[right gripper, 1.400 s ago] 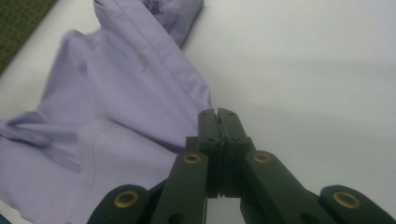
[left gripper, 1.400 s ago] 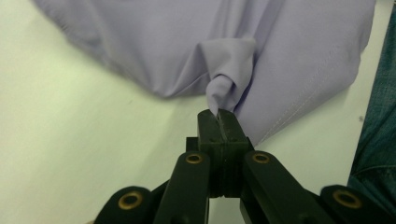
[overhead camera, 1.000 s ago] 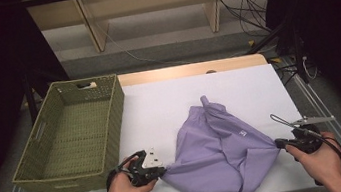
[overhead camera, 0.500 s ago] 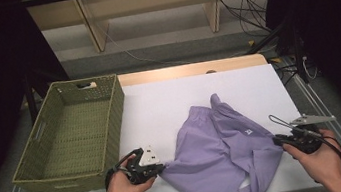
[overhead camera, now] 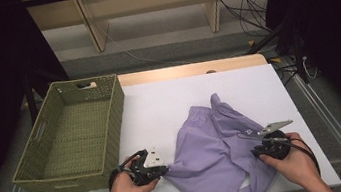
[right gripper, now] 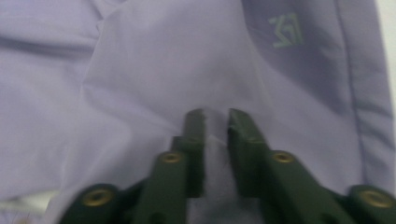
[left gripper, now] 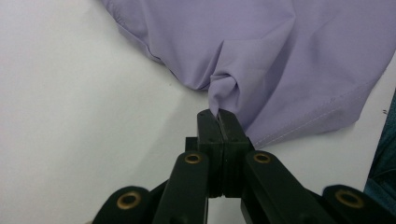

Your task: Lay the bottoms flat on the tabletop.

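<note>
Left gripper (left gripper: 218, 115): fingers clamped on shorts (overhead camera: 216, 145) hem.
Right gripper (right gripper: 215, 113): fingers slightly apart, just closing, cloth between.
Change: shorts' right side folded inward; folding under way.

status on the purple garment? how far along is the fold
Early. Done: the left gripper is shut on a pinch of the purple garment at its near left edge. In hand: the right gripper is over the garment's right side, jaws slightly apart and just been closing, with cloth between them, and the right side has been brought inward. Left: the garment is still rumpled on the table, and the green basket holds nothing.
</note>
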Motion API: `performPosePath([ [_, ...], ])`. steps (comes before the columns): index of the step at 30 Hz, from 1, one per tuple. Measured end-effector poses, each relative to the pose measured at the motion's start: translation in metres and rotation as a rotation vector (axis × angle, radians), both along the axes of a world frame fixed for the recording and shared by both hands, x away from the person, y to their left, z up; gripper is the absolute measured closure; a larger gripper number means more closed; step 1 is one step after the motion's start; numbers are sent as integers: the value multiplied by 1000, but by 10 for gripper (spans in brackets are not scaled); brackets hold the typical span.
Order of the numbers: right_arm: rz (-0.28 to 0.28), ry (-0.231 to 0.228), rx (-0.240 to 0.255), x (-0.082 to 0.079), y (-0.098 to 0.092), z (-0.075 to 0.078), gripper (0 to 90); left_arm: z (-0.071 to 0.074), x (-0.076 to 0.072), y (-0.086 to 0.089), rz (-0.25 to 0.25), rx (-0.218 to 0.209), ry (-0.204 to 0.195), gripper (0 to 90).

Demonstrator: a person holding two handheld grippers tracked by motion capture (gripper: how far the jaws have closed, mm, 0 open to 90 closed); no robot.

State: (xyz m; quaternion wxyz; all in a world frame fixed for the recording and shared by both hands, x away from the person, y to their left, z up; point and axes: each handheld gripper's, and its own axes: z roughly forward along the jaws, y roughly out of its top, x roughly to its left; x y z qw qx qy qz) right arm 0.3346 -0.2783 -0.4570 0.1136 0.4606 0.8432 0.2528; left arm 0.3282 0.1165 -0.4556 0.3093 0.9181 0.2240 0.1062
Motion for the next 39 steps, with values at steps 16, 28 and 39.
performPosePath([
  [16,-132,176,-76,-40,-67,11,867,7,0,2,-10,-73,-12,835],
  [28,-156,112,-64,-33,-67,19,595,16,18,-12,60,-152,-28,319],
  [39,-96,-169,75,15,-24,30,410,18,69,-37,212,-159,-53,388],
])
